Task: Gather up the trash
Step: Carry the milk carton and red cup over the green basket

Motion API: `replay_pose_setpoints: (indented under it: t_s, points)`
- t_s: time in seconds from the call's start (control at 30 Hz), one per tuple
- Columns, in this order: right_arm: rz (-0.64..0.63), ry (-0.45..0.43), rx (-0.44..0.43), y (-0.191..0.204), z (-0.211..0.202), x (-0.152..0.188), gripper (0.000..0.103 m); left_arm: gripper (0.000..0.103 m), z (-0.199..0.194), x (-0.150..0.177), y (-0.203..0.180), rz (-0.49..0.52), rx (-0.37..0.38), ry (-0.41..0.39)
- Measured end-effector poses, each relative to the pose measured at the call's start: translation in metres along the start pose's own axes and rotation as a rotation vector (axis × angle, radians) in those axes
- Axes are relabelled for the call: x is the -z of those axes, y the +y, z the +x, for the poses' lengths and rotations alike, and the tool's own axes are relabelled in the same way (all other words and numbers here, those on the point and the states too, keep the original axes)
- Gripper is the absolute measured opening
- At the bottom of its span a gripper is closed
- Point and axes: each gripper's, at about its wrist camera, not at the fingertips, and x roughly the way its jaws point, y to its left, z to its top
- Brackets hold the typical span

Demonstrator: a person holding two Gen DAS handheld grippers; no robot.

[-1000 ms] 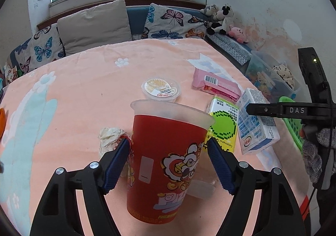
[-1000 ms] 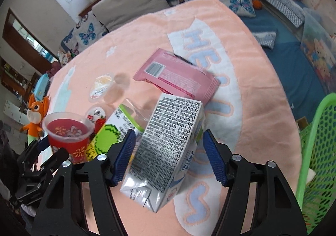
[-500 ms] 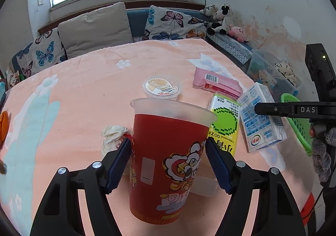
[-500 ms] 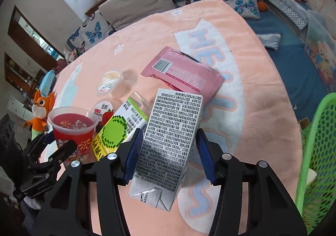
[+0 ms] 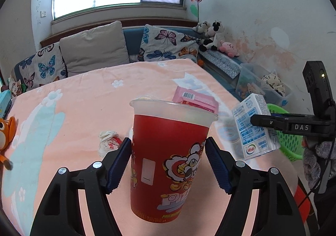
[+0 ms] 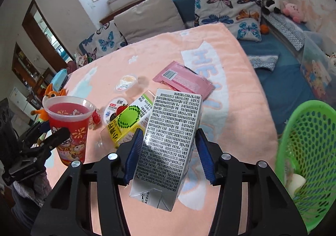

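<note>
My left gripper (image 5: 168,160) is shut on a red plastic cup (image 5: 168,164) and holds it upright above the pink blanket; the cup also shows in the right wrist view (image 6: 69,129). My right gripper (image 6: 168,154) is shut on a white milk carton (image 6: 168,143), lifted off the table; the carton also shows in the left wrist view (image 5: 254,127). On the table lie a pink wrapper (image 6: 182,80), a yellow-green juice box (image 6: 128,120), a yogurt cup (image 6: 116,110), a jelly cup (image 6: 127,81) and a crumpled wrapper (image 5: 109,141).
A green mesh basket (image 6: 308,152) stands off the table's right edge, with something white inside. An orange plush toy (image 5: 6,137) lies at the table's left edge. A sofa with cushions (image 5: 94,51) runs behind the table.
Both grippers have risen: the cup and the milk carton have come up off the table. The right gripper's jaws closed in on the carton.
</note>
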Motion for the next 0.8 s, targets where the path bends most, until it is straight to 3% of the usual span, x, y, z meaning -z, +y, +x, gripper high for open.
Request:
replay_pose_setpoints:
  t_s: [0.23,0.53,0.8]
  points:
    - [0.025,-0.045,0.053,-0.033,-0.039,0.010,0.052,0.069,-0.008,-0.006,-0.039,0.027,0.041,-0.014]
    - [0.084,-0.082,0.222,-0.114,-0.080,0.028,0.052,0.069,0.007,-0.020,-0.110,0.076,0.127,-0.006]
    - [0.151,-0.077,0.323,-0.184,-0.088,0.051,0.052,0.069,0.032,-0.036,-0.177,0.117,0.205,0.011]
